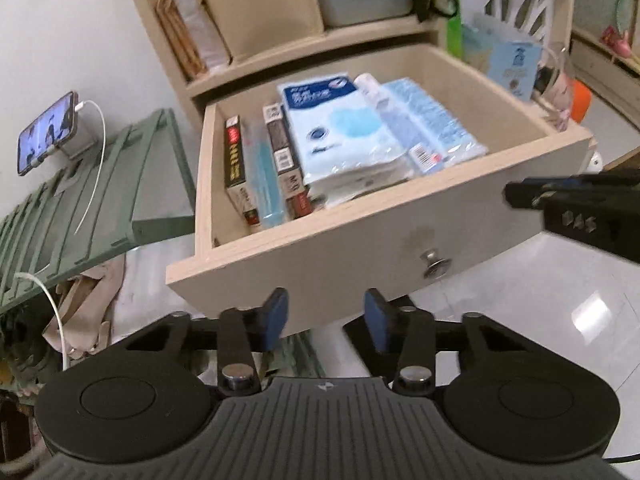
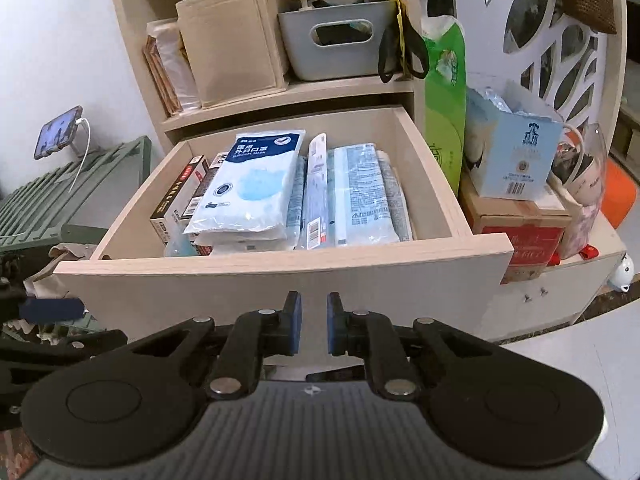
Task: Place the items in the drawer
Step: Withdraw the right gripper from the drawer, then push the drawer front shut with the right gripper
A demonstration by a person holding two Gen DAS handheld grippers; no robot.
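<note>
1. Left gripper: jaws apart, nothing between them, in front of the drawer face, near its knob.
2. Right gripper: jaws narrowly apart, empty, before the drawer front.
3. The drawer stands pulled out; mask packs and boxes lie inside.

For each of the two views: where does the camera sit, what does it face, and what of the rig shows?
Left wrist: on the left gripper, facing down into the open drawer from its left front; the right gripper's finger shows at right.
Right wrist: on the right gripper, facing the drawer front squarely; the left gripper's blue pad shows at left.
Shared: the drawer, the surgical mask pack, the phone.
</note>
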